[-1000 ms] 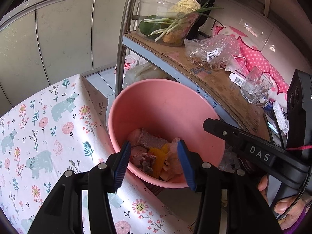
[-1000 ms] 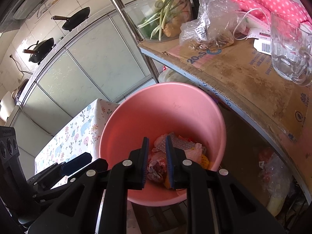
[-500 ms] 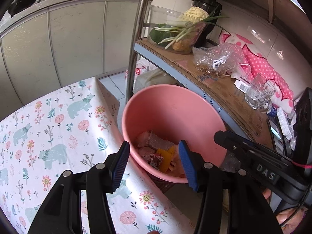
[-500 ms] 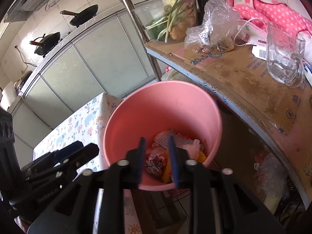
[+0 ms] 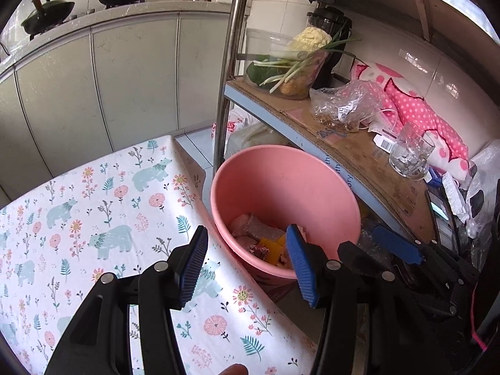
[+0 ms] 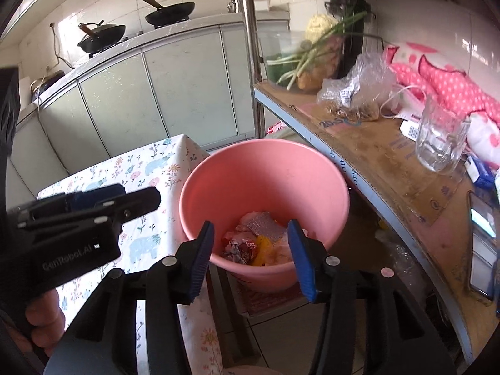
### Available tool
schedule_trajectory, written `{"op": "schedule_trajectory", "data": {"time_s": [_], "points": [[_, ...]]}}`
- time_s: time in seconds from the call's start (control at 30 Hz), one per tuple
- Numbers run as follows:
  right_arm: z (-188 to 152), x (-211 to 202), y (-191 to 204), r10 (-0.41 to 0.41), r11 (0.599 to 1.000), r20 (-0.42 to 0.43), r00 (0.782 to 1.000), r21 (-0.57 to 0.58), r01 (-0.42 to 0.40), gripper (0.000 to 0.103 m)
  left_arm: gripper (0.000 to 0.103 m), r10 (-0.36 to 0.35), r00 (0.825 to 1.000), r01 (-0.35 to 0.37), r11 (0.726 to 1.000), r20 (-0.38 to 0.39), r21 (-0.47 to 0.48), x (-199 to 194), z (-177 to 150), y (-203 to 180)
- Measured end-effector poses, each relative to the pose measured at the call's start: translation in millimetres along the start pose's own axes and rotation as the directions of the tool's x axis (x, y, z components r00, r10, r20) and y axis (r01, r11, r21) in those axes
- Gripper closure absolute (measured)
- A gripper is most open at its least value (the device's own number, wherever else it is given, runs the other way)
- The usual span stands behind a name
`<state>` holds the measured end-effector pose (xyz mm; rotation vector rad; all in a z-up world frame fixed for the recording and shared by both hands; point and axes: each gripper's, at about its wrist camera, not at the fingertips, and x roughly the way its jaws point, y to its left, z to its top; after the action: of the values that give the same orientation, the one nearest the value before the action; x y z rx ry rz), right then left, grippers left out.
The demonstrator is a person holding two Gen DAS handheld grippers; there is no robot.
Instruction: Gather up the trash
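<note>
Crumpled wrappers and scraps (image 6: 253, 243) are seen lying in the round pink plastic bin (image 6: 312, 168) beside the floral-clothed table (image 5: 93, 206). The right gripper (image 6: 250, 259), just opened, is held empty above it, apparently after a drop; the left gripper (image 5: 247, 262) is spread, empty. More trash must be sought next.

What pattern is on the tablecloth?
White tablecloth printed with pale blue bears, pink flowers and leafy sprigs; clearest in the left wrist view.

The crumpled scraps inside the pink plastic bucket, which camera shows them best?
The right wrist view: the crumpled scraps lie unobstructed between its open fingers in the pink plastic bucket. In the left wrist view, the bucket's near wall and one blue fingertip partly hide the scraps.
</note>
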<state>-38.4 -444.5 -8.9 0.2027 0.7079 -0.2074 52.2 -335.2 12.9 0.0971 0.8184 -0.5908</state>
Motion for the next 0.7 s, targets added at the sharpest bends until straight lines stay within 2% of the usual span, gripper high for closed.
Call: {"op": "schedule_trajectory", "data": {"time_s": [0.23, 0.7], "points": [[-8.0, -10.4, 2.5, 0.022, 0.999, -0.001, 1.0, 0.024, -0.022, 0.052, 0.051, 0.012, 1.0, -0.012, 1.0, 0.024, -0.005, -22.2, -11.8, -5.1], [-20.6, -31.0, 13.3, 0.028, 1.0, 0.023, 0.999, 0.003, -0.028, 0.052, 0.051, 0.0, 0.999, 0.001, 1.0, 0.035, -0.021, -45.0, -35.8, -10.4]]}}
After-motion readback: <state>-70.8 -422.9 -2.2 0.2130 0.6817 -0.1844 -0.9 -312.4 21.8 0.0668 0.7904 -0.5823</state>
